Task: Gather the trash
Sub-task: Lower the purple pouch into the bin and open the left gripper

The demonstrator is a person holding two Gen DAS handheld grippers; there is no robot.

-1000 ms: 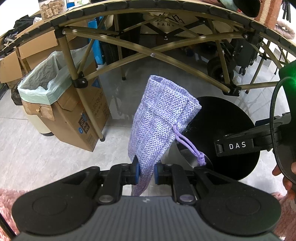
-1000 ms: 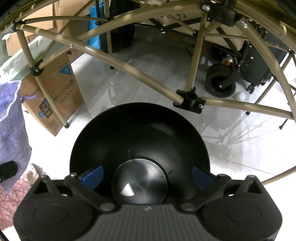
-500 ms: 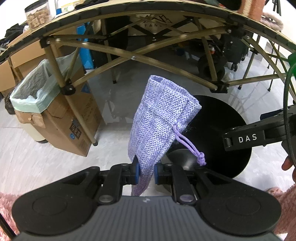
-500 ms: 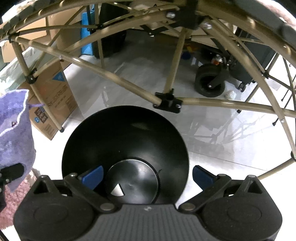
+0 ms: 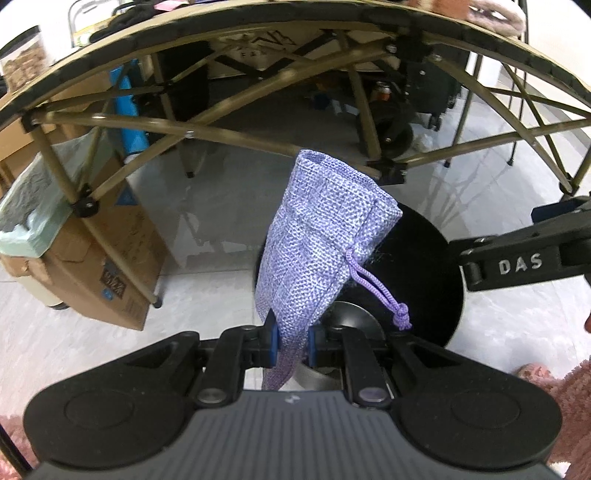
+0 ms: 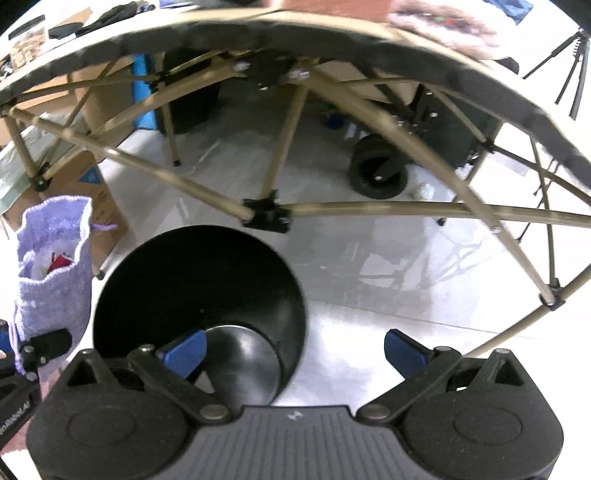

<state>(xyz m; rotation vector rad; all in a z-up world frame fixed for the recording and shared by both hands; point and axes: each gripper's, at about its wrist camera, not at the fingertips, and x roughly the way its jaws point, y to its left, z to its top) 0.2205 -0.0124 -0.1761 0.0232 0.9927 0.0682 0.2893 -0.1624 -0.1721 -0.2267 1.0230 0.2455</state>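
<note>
A folding table (image 5: 280,26) with a tan tubular frame (image 6: 373,210) spans the upper part of both views, standing on a pale tiled floor (image 6: 369,295). At the left, a cardboard box (image 5: 110,266) sits beside a bin lined with a light green bag (image 5: 22,218). A black wheel (image 6: 378,171) is visible beyond the frame.

A black round trash bin (image 6: 199,280), open at the top, stands on the floor just ahead of both grippers.

The lavender woven drawstring pouch (image 5: 321,240) is held upright above the near left side of the bin. Its mouth is open; white and red contents show inside in the right wrist view (image 6: 55,260). Its purple cord (image 5: 380,295) hangs down with a knotted end.

The left gripper (image 5: 291,345) is closed on the lower corner of the pouch, blue pads pressing the fabric from both sides.

The right gripper (image 6: 295,350) is spread wide, blue pads (image 6: 184,350) well apart, holding nothing. Its left finger overlaps the bin opening.
</note>
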